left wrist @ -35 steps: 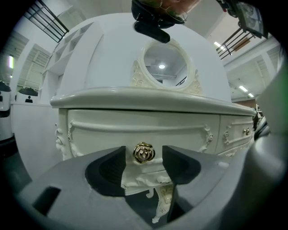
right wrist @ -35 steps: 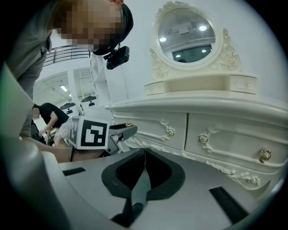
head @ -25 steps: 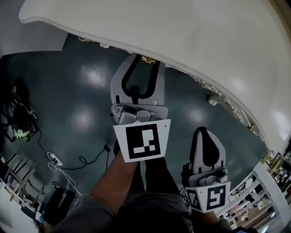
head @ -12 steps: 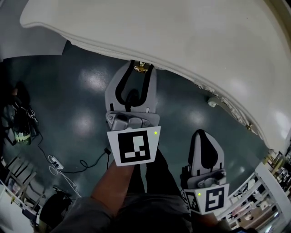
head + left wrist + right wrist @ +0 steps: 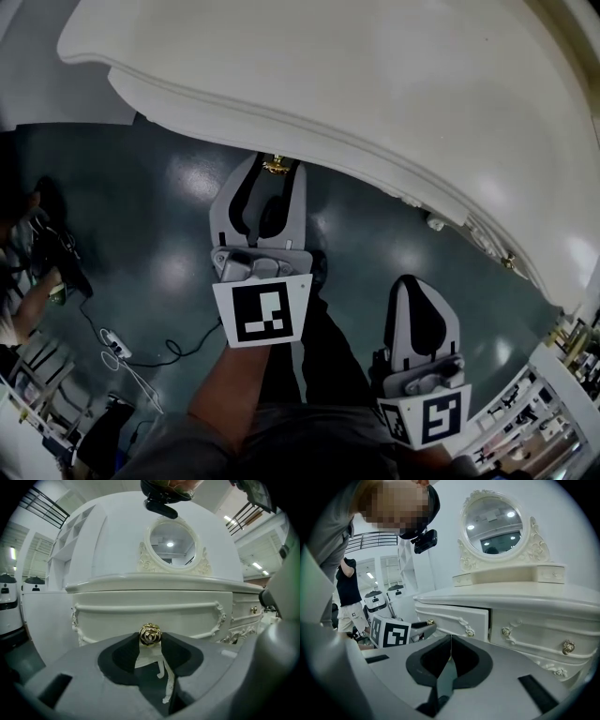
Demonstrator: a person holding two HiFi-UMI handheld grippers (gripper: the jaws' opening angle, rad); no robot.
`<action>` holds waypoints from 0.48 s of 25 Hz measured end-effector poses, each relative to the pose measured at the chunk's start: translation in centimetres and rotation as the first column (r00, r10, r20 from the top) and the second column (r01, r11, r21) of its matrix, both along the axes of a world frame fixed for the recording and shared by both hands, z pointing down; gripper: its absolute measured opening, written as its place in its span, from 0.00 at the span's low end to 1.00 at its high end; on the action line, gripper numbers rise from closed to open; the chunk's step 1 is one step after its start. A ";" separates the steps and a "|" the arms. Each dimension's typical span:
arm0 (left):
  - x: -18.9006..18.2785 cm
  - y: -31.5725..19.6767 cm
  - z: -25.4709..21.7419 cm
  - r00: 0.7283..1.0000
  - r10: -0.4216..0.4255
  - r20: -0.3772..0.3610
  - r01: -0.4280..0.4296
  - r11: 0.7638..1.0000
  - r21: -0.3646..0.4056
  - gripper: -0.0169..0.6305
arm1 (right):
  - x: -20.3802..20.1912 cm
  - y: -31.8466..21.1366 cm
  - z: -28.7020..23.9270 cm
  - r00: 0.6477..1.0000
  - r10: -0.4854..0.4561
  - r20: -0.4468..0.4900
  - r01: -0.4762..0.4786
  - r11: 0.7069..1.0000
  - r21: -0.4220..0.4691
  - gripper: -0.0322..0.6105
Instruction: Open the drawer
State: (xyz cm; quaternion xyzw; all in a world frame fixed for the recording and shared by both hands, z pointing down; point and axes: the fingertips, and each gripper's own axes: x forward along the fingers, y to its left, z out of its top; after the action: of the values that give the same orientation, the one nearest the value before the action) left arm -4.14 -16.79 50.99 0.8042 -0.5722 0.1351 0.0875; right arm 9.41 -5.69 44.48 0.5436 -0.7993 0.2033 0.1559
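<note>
My L claw (image 5: 274,178) is abt half-closed, pinching the round gold rosette knob (image 5: 150,634) mid-front of the cream carved drawer (image 5: 140,613) under the white vanity top (image 5: 154,581) for a straight pull, while my R claw (image 5: 450,641) is shut, empty and held clear.

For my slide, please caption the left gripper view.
Left gripper holds the gold knob of a drawer in a white dresser.

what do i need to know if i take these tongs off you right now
Left tongs: shut on the round gold metal knob of the cream carved wooden centre drawer.
Right tongs: shut, empty, held back from the cream dressing table.
Done: knob gripped; the drawer front already stands slightly proud of the neighbouring drawer, with a dark gap between them.
Left: pull straight back toward yourself until it is open, then release the knob.
</note>
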 end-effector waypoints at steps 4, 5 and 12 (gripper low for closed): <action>-0.4 0.9 0.0 1.000 0.007 0.001 -0.007 1.000 0.004 0.27 | -0.2 0.5 -0.5 1.000 -0.013 0.007 0.012 1.000 0.013 0.07; -0.6 1.1 0.0 1.000 0.007 0.002 -0.007 1.000 0.003 0.27 | -0.3 0.7 -0.7 1.000 -0.016 0.009 0.016 1.000 0.016 0.07; -1.4 2.8 -0.1 1.000 -0.014 -0.014 0.014 1.000 0.006 0.27 | -1.3 2.3 -1.5 0.999 -0.046 0.029 0.044 0.998 0.037 0.07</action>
State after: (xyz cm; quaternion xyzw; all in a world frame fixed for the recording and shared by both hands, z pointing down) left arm -5.50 -13.98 50.88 0.8014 -0.5775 0.1269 0.0901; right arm 8.07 -3.43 43.03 0.5251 -0.8171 0.1932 0.1386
